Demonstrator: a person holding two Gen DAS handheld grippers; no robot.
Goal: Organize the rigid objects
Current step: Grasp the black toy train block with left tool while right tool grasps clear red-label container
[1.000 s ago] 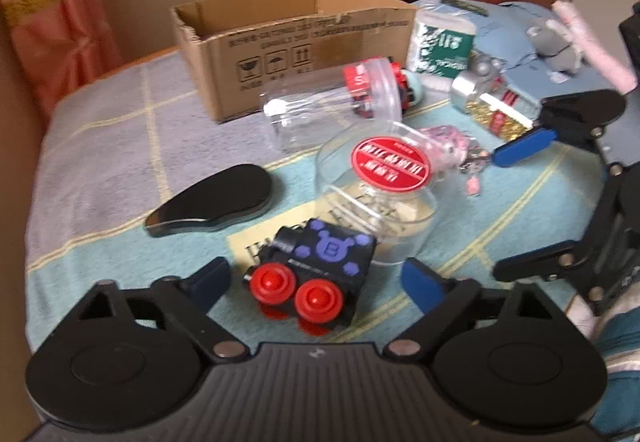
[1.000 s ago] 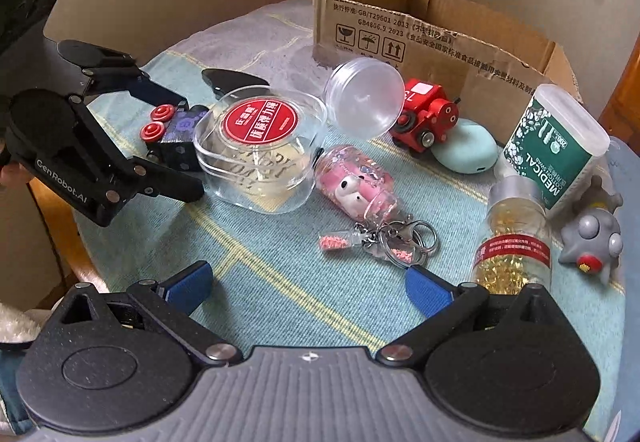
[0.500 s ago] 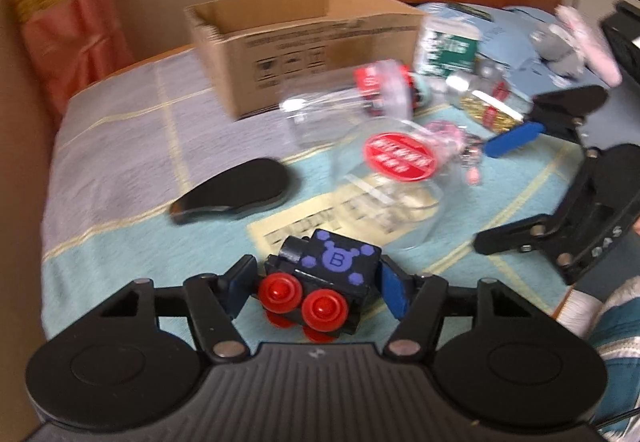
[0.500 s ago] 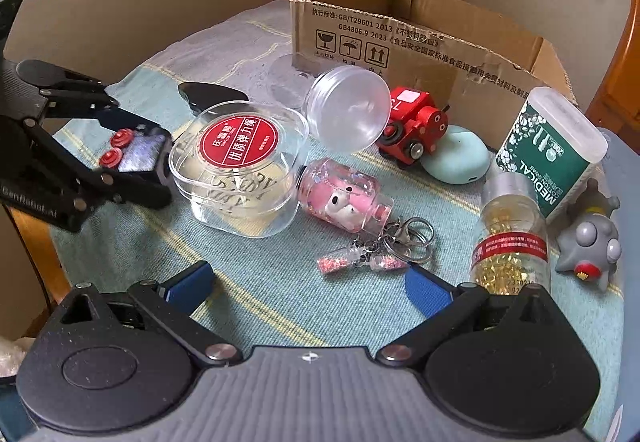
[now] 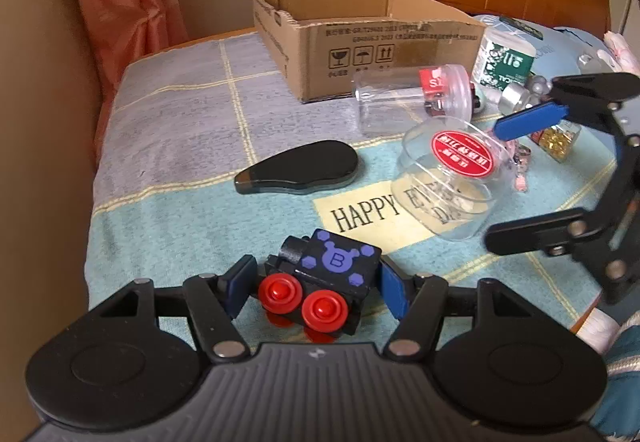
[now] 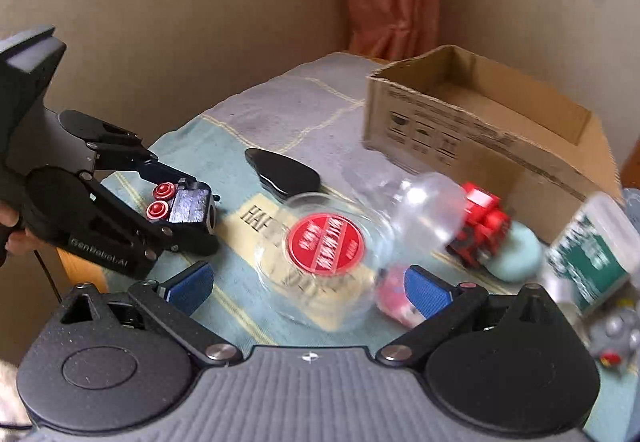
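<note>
My left gripper (image 5: 316, 288) is shut on a black toy train (image 5: 326, 282) with red wheels and a purple "B", held above the cloth; it also shows in the right wrist view (image 6: 182, 204). My right gripper (image 6: 308, 288) is open and empty, its pads on either side of a clear round tub with a red label (image 6: 326, 262), just in front of it. The tub also shows in the left wrist view (image 5: 452, 178). An open cardboard box (image 5: 360, 38) stands at the back.
A black flat case (image 5: 298, 172) lies mid-cloth. A clear jar on its side (image 5: 408, 98), a red toy train (image 6: 482, 228), a teal pebble (image 6: 516, 256), a green-labelled medical tub (image 6: 588, 262), a pink keychain bottle (image 6: 394, 292) and a grey toy (image 6: 614, 340) crowd the right side.
My left gripper closed on the black train and lifted it. My right gripper moved forward to the red-label tub and stayed open.
</note>
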